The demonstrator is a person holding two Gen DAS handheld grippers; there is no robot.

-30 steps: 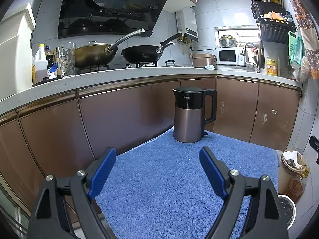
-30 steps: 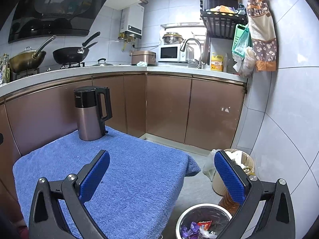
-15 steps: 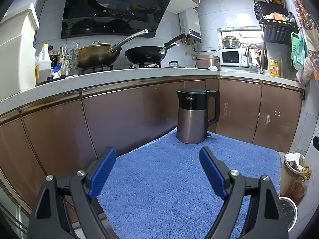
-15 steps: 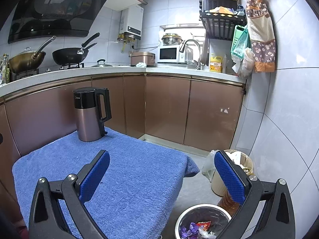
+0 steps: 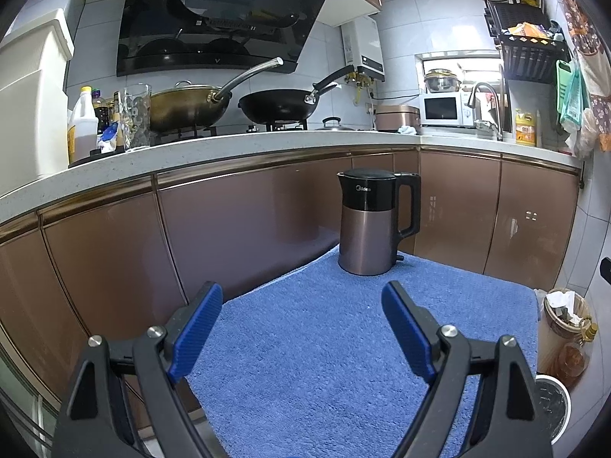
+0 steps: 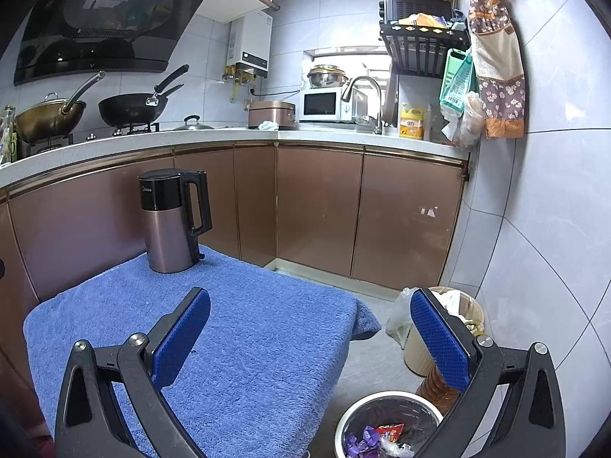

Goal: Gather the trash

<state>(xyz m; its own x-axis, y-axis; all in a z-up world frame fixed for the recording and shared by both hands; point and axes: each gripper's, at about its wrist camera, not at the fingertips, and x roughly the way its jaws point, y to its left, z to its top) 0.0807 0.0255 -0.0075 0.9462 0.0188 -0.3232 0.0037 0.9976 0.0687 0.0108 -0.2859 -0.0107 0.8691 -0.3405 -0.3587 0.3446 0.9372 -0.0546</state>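
My left gripper [image 5: 301, 297] hovers open over a blue towel [image 5: 343, 343] on a low table, nothing between its blue pads. My right gripper [image 6: 309, 305] is open too, above the towel's [image 6: 229, 343] right edge and the floor. Below it a round white bin [image 6: 345, 425] with a dark liner holds purple and red wrappers [image 6: 376, 437]. The same bin's rim [image 5: 561, 393] shows at the lower right of the left wrist view. No loose trash lies on the towel.
A brown and black electric kettle [image 5: 368, 221] [image 6: 172, 221] stands at the towel's far end. A beige bin with paper [image 6: 458, 316] and an amber bottle [image 6: 439, 387] sit on the floor by the right wall. Brown cabinets [image 6: 317, 210] run behind.
The views have shifted only slightly; both grippers stay open and in place, and the kettle and bins have not moved.
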